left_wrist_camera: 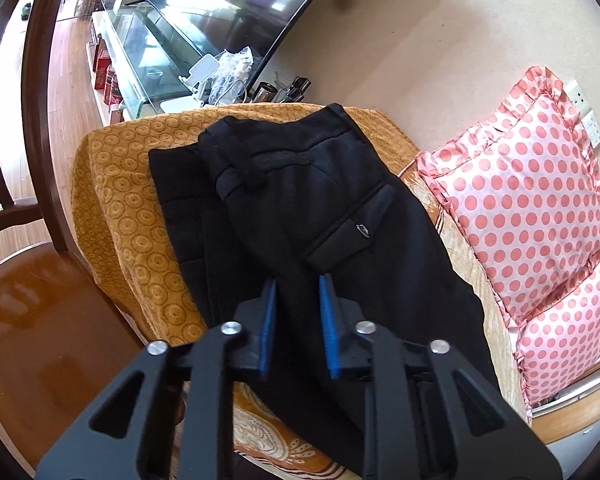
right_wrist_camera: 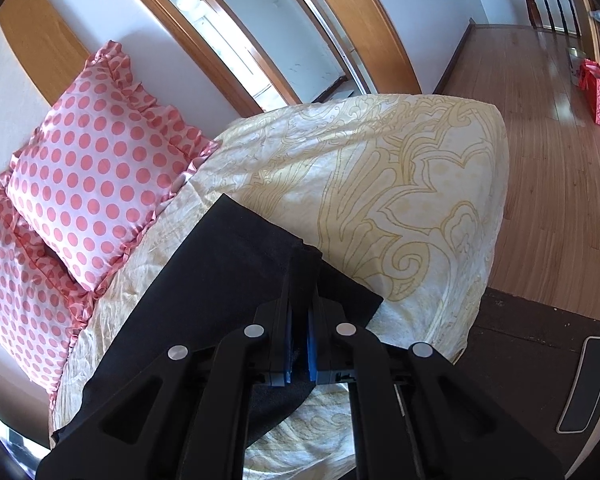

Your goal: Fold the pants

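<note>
Black pants (left_wrist_camera: 300, 208) lie on the sofa, waistband at the far end on an orange circle-patterned cover, back pocket flap facing up. My left gripper (left_wrist_camera: 298, 284) hovers just above the seat of the pants, its blue pads apart, holding nothing. In the right wrist view the leg end of the pants (right_wrist_camera: 228, 280) lies on a cream patterned cover (right_wrist_camera: 400, 184). My right gripper (right_wrist_camera: 300, 276) is shut on a raised fold of the black fabric near the hem.
Two pink polka-dot pillows (left_wrist_camera: 528, 200) lean on the wall beside the pants; they also show in the right wrist view (right_wrist_camera: 100, 160). A glass TV stand (left_wrist_camera: 148, 48) is beyond the sofa. Wooden floor (right_wrist_camera: 548, 120) and a dark table (right_wrist_camera: 540, 360) lie to the right.
</note>
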Available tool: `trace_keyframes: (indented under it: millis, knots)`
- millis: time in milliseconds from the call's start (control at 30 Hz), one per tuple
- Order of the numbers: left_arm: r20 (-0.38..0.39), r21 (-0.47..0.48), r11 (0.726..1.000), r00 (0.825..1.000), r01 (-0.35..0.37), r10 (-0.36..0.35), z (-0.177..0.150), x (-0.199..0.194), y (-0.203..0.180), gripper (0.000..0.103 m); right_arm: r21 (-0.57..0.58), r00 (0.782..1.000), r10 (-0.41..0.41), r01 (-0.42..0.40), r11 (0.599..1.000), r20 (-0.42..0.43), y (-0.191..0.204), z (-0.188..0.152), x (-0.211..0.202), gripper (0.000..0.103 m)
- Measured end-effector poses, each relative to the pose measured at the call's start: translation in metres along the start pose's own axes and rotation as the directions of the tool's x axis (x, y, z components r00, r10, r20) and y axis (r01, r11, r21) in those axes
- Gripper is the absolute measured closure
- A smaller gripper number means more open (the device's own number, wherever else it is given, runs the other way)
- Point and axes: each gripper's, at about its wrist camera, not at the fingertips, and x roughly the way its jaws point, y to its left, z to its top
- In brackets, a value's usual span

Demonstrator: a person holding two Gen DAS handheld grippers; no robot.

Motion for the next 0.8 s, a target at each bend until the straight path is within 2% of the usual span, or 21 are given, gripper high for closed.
trace_keyframes:
  millis: [100,233,300,367,433,500,567,667,733,800]
  knots:
    - [0.015,0.023,1.000,1.000,-0.012,0.011,-0.001,-0.001,-0.002,0.097,-0.017,1.000,-0.005,0.005,1.000,-0.003,0.004,0.001,0.001,0.097]
    - [0.111,0.105,0.994,0.994,-0.038,0.026,-0.007,-0.032,-0.012,0.098,-0.006,0.998,0.043,-0.043,0.999,0.036,0.005,0.006,-0.016,0.097]
    - [0.136,0.136,0.989,0.990,-0.054,0.035,-0.012,-0.045,-0.012,0.098,-0.024,0.999,0.039,-0.038,0.999,0.039,0.006,0.006,-0.021,0.098]
    - [0.136,0.147,0.986,0.989,-0.080,0.060,-0.017,-0.050,-0.006,0.098,-0.036,1.000,0.015,-0.015,0.999,0.016,0.004,0.003,-0.018,0.098]
    - [0.101,0.133,0.987,0.992,-0.093,0.080,-0.020,-0.041,0.007,0.098,-0.022,1.000,0.007,-0.007,1.000,-0.012,-0.004,-0.002,-0.009,0.098]
    - [0.078,0.131,0.986,0.993,-0.103,0.093,-0.021,-0.031,0.012,0.097,-0.030,1.000,0.006,-0.006,1.000,-0.005,-0.003,-0.004,-0.006,0.098]
    - [0.097,0.174,0.975,0.988,-0.135,0.119,-0.024,-0.026,0.006,0.095,-0.076,1.000,-0.027,0.027,0.997,0.000,0.006,-0.004,-0.007,0.097]
    - [0.129,0.235,0.955,0.980,-0.179,0.152,-0.025,-0.029,-0.004,0.086,-0.102,0.999,-0.048,0.047,0.994,-0.005,0.008,-0.005,-0.012,0.095]
    - [0.152,0.233,0.952,0.975,-0.196,0.164,-0.025,-0.037,-0.003,0.067,-0.105,0.996,-0.084,0.086,0.991,0.027,0.007,-0.004,-0.022,0.086]
    - [0.199,0.232,0.949,0.966,-0.213,0.168,-0.027,-0.052,-0.005,0.063,-0.132,0.989,-0.124,0.133,0.982,0.074,0.011,-0.004,-0.033,0.067]
